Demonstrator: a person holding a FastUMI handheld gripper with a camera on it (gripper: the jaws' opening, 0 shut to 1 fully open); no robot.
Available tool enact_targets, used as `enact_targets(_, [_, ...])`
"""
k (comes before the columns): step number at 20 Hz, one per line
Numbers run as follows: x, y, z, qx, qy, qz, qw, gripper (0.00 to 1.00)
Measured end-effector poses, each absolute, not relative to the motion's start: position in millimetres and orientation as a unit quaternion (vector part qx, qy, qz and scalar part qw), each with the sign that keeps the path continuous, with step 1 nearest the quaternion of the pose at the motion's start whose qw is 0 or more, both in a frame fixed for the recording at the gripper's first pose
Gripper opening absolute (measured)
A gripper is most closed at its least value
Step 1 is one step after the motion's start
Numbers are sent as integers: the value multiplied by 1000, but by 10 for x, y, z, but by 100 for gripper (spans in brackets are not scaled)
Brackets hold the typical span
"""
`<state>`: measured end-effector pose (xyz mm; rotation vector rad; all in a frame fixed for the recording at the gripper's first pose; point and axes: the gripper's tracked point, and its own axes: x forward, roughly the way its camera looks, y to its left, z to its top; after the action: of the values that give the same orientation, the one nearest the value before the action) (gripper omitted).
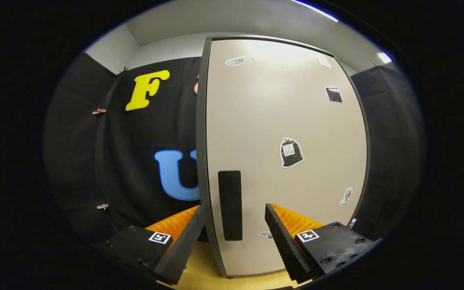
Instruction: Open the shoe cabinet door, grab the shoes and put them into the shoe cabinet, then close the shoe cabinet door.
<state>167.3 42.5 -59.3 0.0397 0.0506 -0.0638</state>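
The shoe cabinet (284,121) stands upright just ahead of me, its pale beige door closed and dotted with small stickers. A black vertical handle (230,205) sits near the door's left edge, low down. My gripper (234,215) is open, its two black-and-orange fingers spread wide. The handle lies in the gap between the fingertips, slightly beyond them. The left finger (183,237) reaches past the cabinet's left edge, the right finger (284,237) is in front of the door panel. Neither finger touches the handle.
The cabinet rests on a light wooden surface (199,270) seen below the fingers. Black cloth walls (135,161) close in on the left and right of the cabinet. A white ceiling with strip lights (316,10) is above.
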Motion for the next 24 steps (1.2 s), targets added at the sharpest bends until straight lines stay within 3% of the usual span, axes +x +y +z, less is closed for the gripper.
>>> enact_targets(7, [1907,427,-705,19,24,-42,999,94])
enact_targets(8, [1916,434,-702,19,23,-43,999,90])
enact_targets(9, [1954,450,-722,18,22,-43,999,78])
enact_targets(14, [2030,425,-797,17,30,-55,998,74])
enact_targets(15, [2042,421,-813,16,33,-56,998,62])
enact_targets(18, [2109,439,-857,13,33,-52,998,57])
enact_targets(19, [2143,438,-885,9,36,-54,998,40])
enact_targets(22, [2037,445,-834,4,37,-52,998,39])
enact_targets(23, [2096,441,-867,0,40,-52,998,31])
enact_targets(24, [2061,443,-855,0,40,-50,998,31])
